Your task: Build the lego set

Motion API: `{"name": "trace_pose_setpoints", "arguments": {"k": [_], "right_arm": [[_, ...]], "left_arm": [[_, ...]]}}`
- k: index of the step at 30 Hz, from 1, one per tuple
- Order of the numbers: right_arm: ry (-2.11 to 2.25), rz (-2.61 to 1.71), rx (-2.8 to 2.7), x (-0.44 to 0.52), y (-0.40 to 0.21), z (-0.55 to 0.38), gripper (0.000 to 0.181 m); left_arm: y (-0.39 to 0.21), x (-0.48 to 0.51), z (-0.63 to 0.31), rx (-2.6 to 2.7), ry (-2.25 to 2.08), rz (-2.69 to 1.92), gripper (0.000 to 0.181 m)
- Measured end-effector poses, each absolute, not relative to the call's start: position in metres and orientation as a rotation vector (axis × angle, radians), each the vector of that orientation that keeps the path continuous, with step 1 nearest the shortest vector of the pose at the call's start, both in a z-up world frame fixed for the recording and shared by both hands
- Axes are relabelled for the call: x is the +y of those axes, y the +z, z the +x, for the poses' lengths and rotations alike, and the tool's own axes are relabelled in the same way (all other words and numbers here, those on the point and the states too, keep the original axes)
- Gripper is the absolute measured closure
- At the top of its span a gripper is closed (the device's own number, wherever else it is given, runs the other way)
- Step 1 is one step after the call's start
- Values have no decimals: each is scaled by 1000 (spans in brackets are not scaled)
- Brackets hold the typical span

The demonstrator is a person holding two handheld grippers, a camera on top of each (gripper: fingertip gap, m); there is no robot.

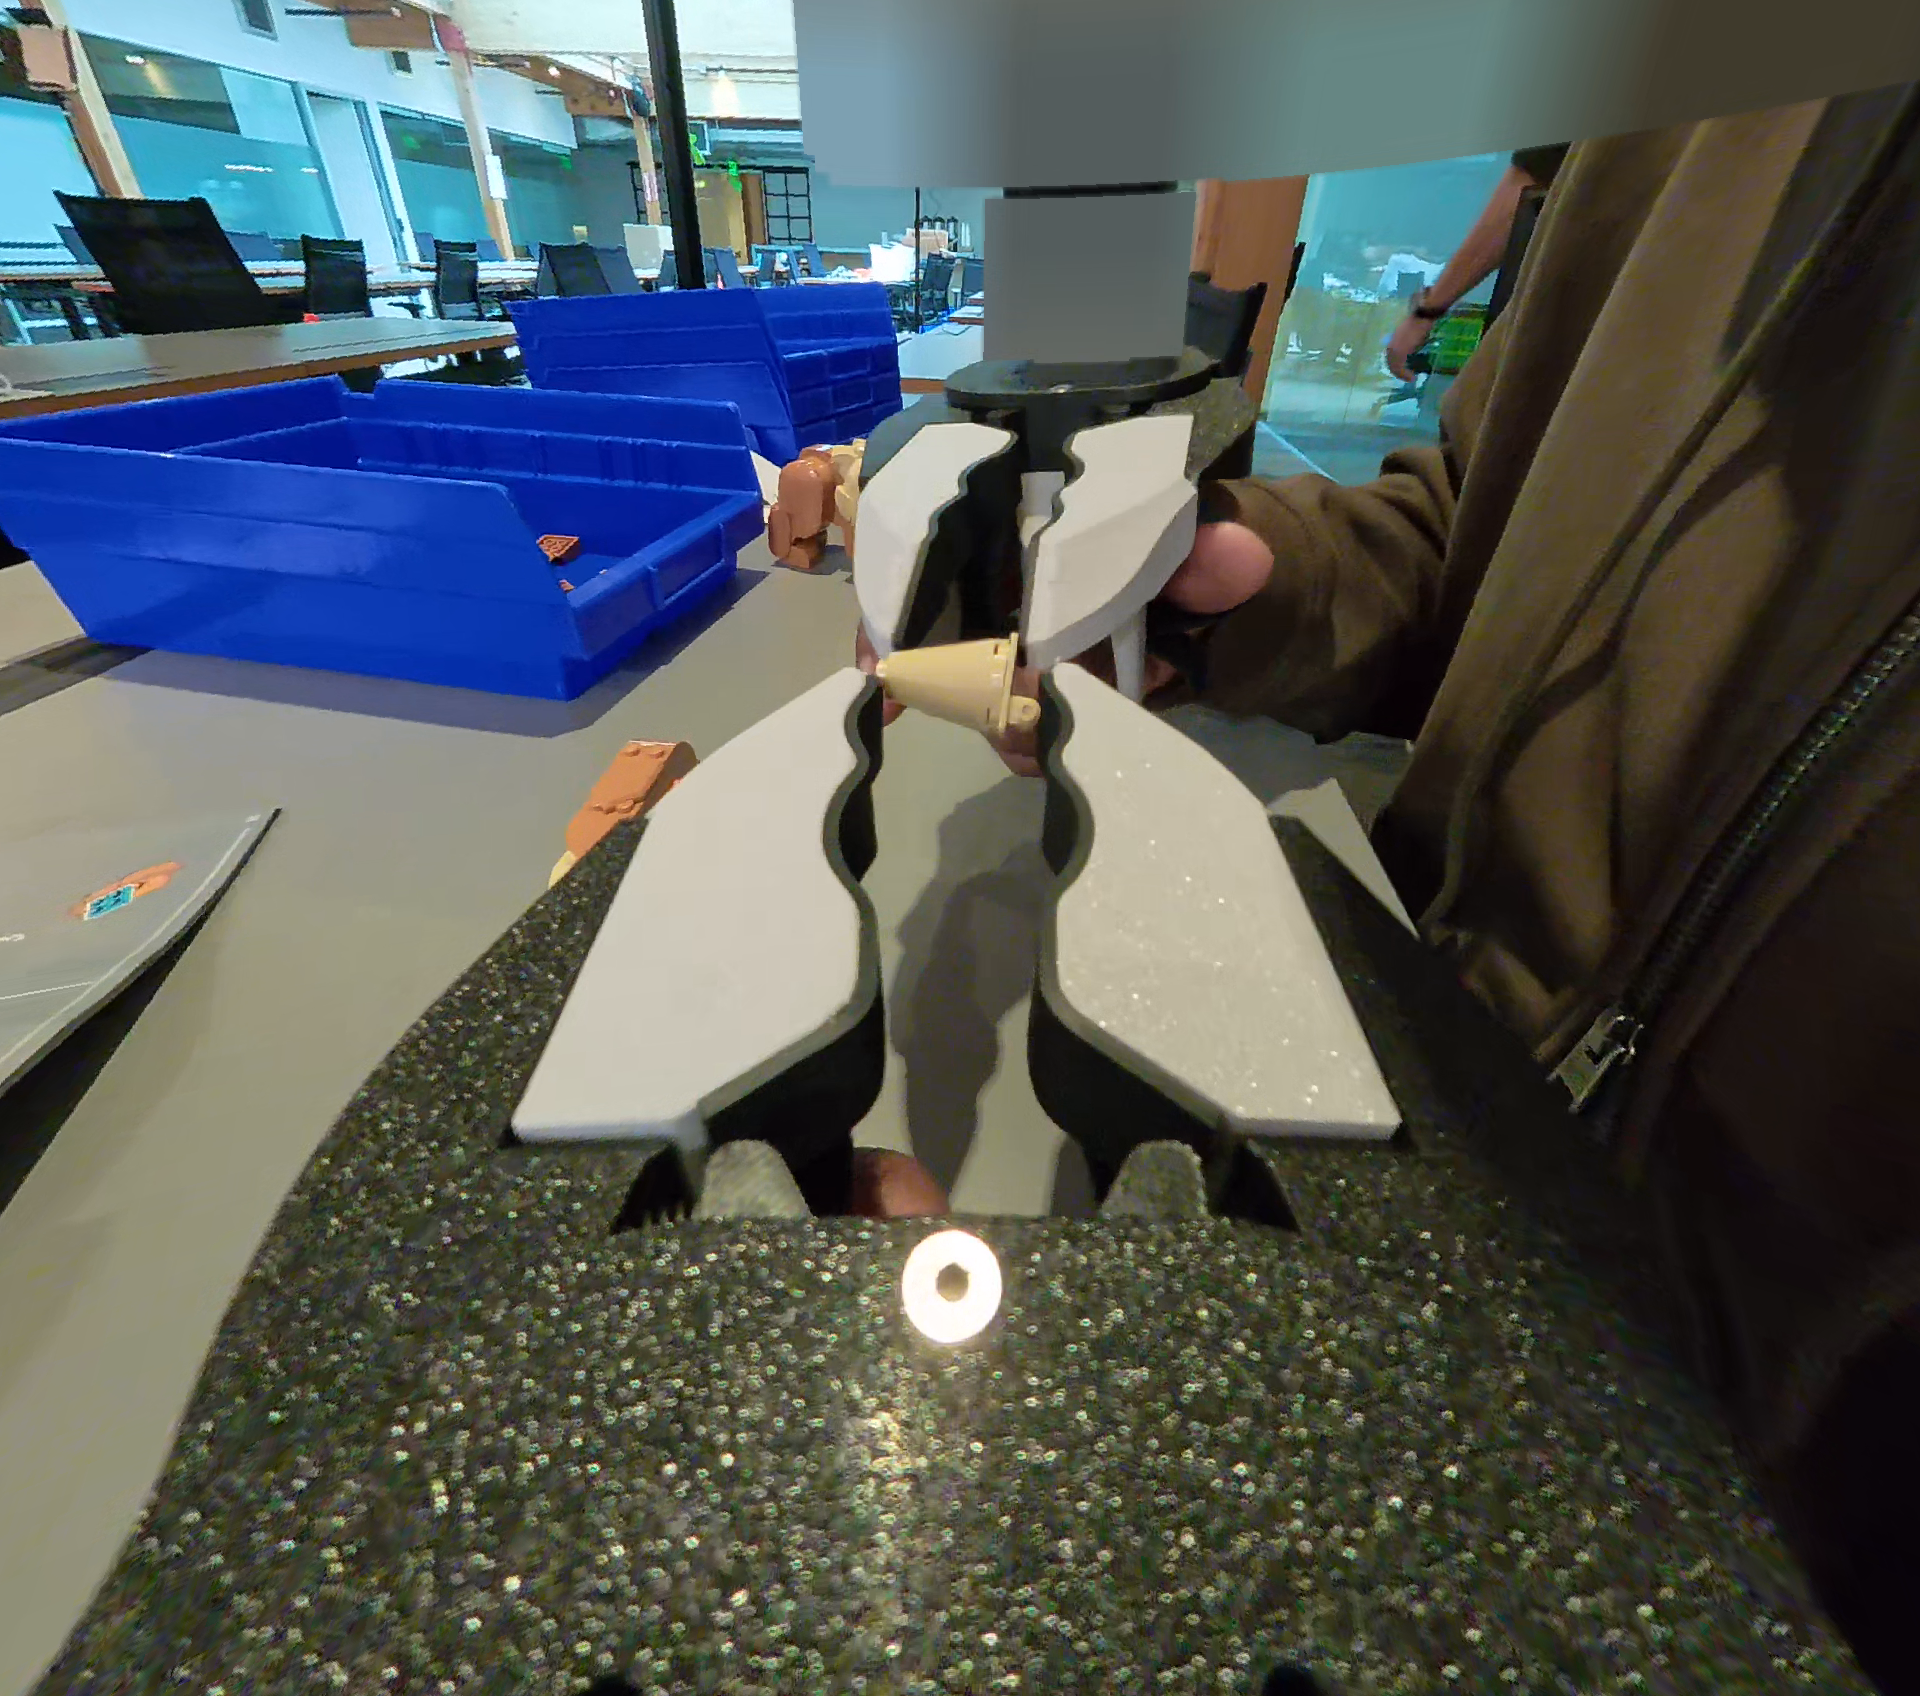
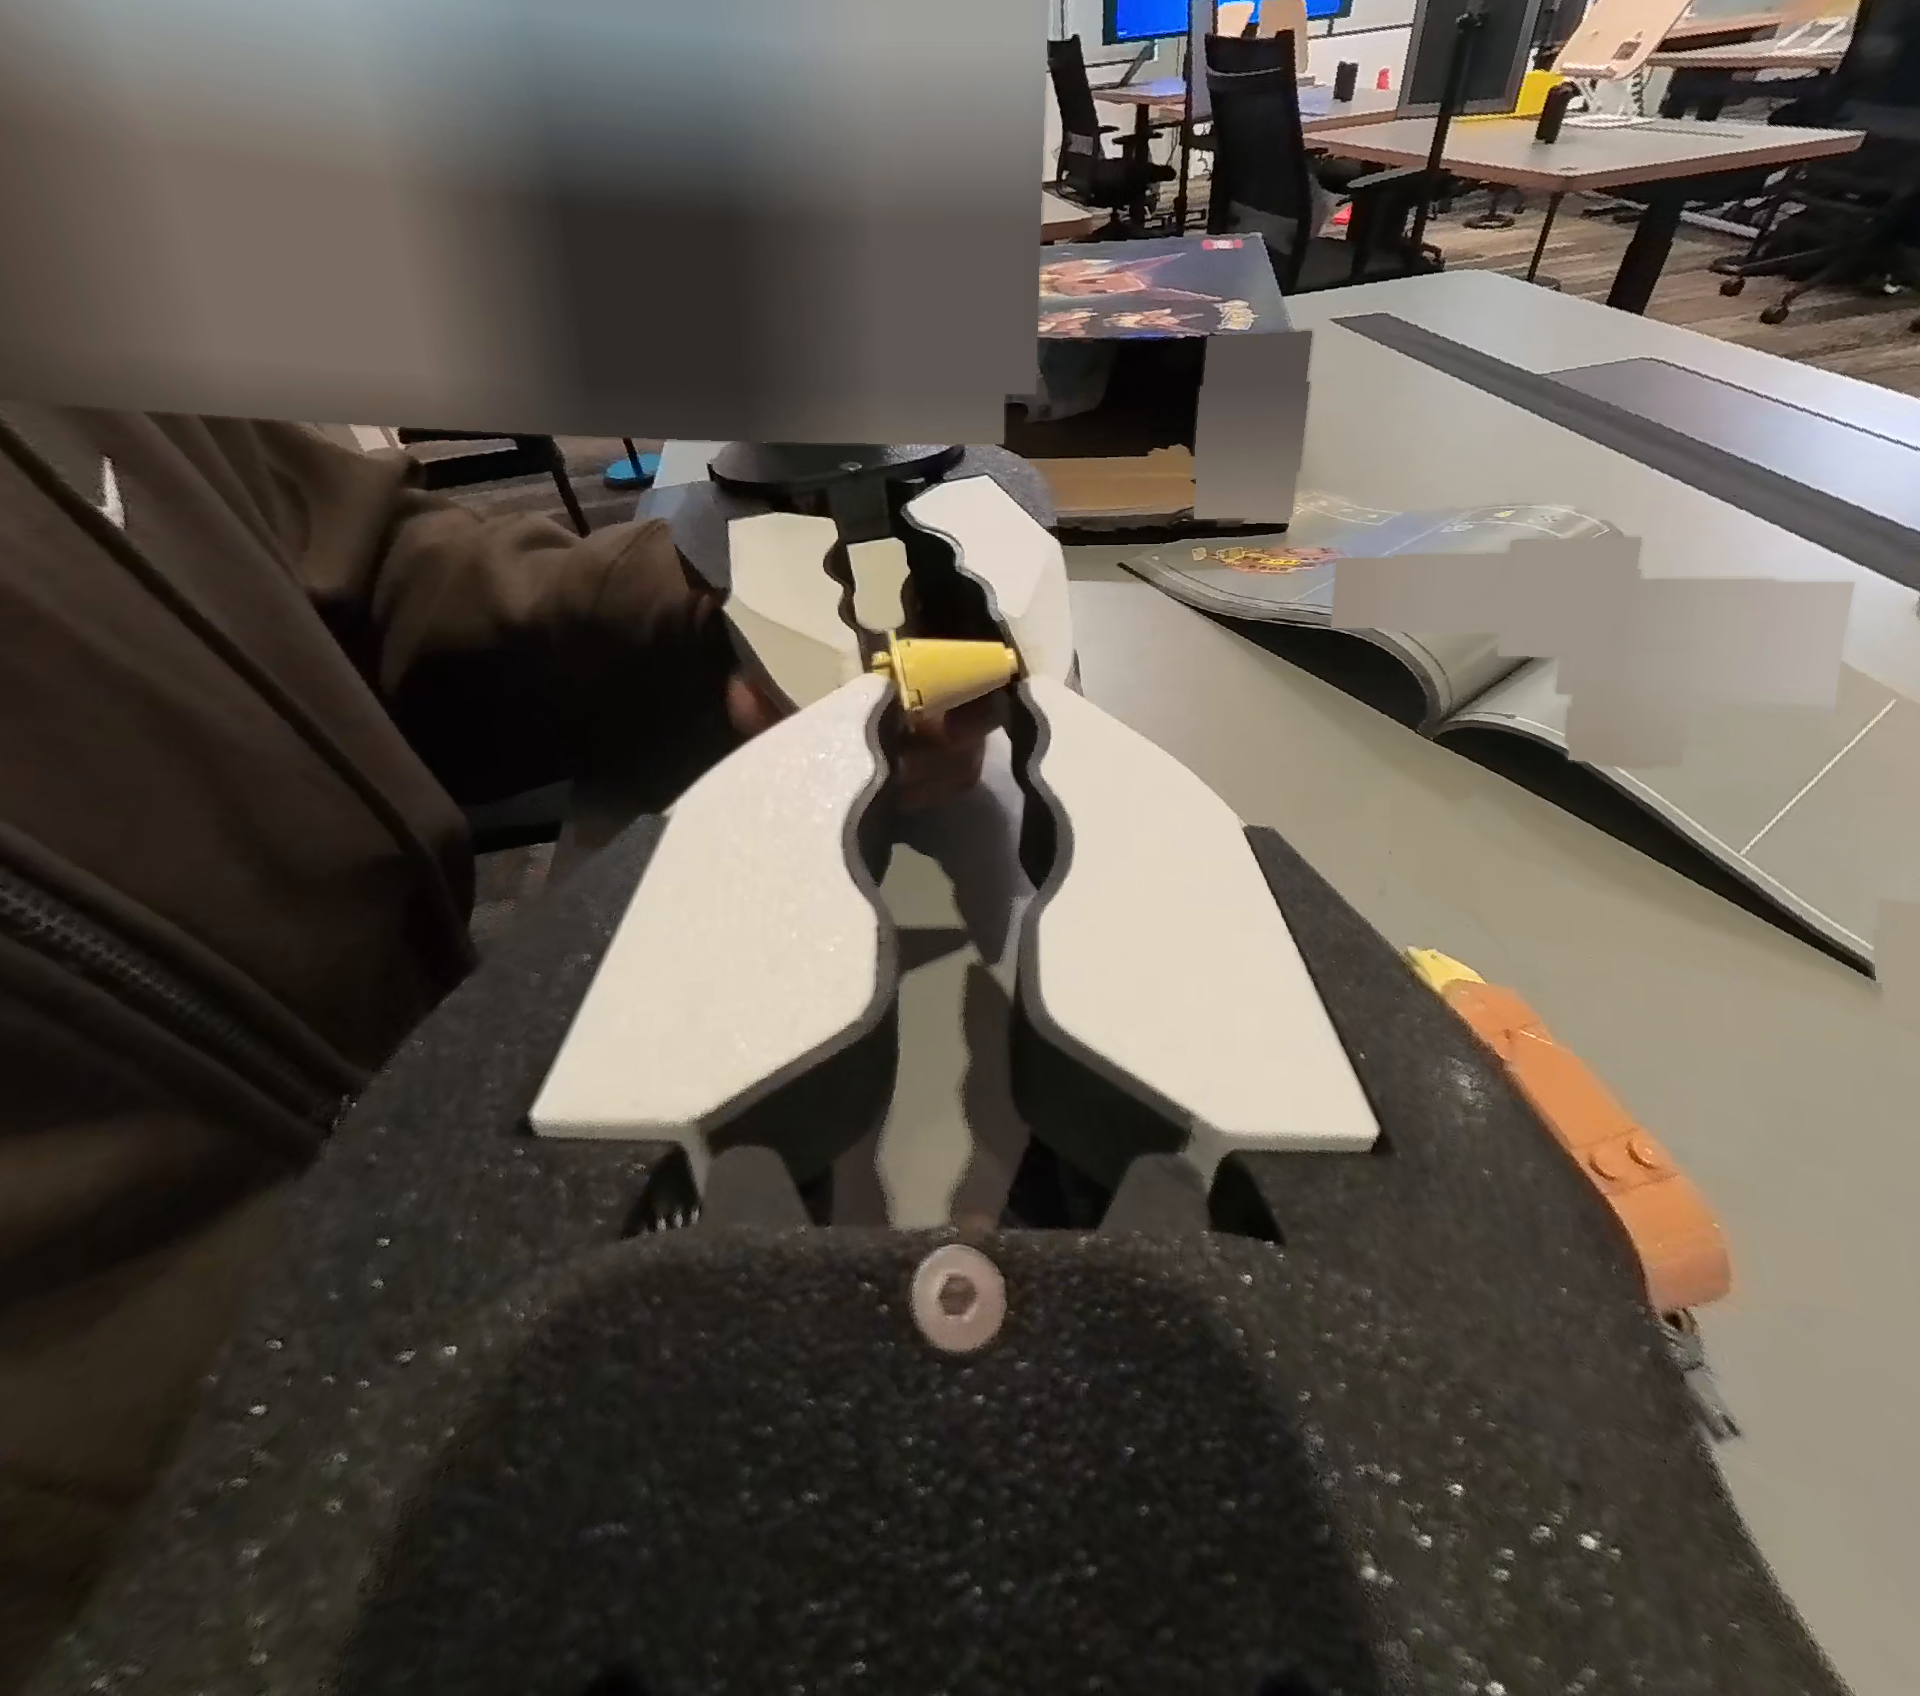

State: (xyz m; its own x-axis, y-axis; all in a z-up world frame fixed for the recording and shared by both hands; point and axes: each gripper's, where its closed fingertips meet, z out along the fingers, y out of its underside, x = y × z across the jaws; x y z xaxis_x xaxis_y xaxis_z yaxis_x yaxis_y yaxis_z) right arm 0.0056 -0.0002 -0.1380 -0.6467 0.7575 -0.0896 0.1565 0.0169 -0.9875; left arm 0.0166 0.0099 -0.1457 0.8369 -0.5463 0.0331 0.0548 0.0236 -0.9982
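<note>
A small tan-yellow lego cone (image 1: 951,682) hangs sideways in the air above the grey table (image 1: 416,815). My left gripper (image 1: 961,696) and right gripper (image 1: 956,644) face each other tip to tip. Both have their fingertips closed on the cone's two ends. In the right wrist view the cone (image 2: 951,670) lies between the right gripper's (image 2: 951,692) tips, with the left gripper (image 2: 935,644) just behind it. Which gripper bears the cone I cannot tell.
Blue bins (image 1: 364,524) stand at the left, one holding small orange pieces. A brown lego figure (image 1: 808,503) and a brown piece (image 1: 634,789) lie nearby. An open instruction booklet (image 2: 1507,690), the set's box (image 2: 1153,285) and an orange-brown assembly (image 2: 1590,1116) are on the right. The person's brown jacket (image 1: 1662,607) is close.
</note>
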Motion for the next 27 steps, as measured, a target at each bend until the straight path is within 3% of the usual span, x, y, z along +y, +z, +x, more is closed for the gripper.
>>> {"name": "trace_pose_setpoints", "arguments": {"k": [17,27], "right_arm": [[1612,-954,-1807,4,-142,4,158],[1592,-1009,-1788,11,-150,1,167]], "left_arm": [[-149,12,16,413,-414,-1507,154],[-158,20,6,406,-307,-1599,153]]}}
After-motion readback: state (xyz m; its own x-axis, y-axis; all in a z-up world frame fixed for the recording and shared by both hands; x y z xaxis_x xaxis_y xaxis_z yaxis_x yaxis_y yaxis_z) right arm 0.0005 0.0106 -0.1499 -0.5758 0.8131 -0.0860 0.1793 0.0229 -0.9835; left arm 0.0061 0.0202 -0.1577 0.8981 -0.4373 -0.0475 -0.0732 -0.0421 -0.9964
